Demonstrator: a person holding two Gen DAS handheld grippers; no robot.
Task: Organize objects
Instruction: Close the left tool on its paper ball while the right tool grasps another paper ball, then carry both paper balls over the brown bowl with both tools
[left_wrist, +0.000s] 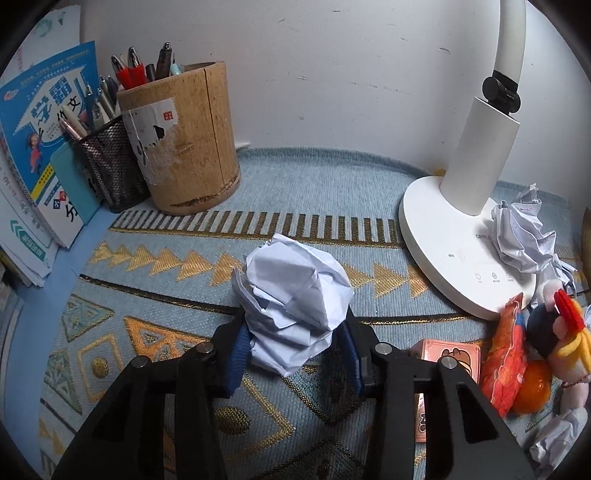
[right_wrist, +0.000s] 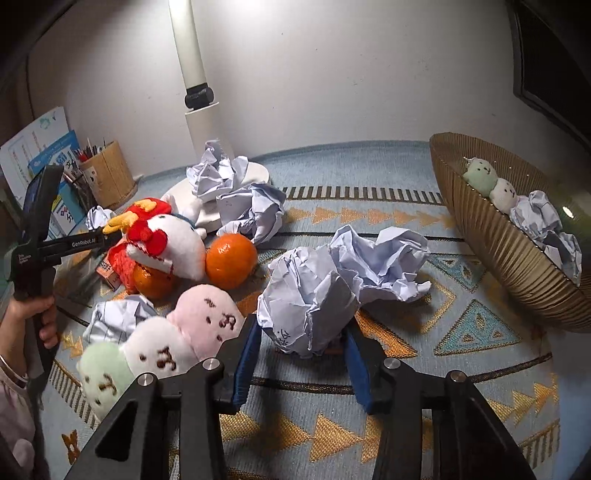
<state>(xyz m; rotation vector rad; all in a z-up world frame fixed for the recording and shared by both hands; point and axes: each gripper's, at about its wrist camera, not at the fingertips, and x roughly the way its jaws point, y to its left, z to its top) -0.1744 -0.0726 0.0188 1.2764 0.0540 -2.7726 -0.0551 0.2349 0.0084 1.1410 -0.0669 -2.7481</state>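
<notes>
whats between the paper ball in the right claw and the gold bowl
In the right wrist view, another crumpled paper lies beside the held paper ball; past it, only bare rug up to the gold bowl.

A pale blue mat (left_wrist: 314, 177) carries gold triangles and stripes. The crumpled paper ball (left_wrist: 291, 306) is white, the lamp base (left_wrist: 443, 236) white, the orange (right_wrist: 231, 260) bright, the bowl (right_wrist: 491, 236) ribbed gold-brown.
</notes>
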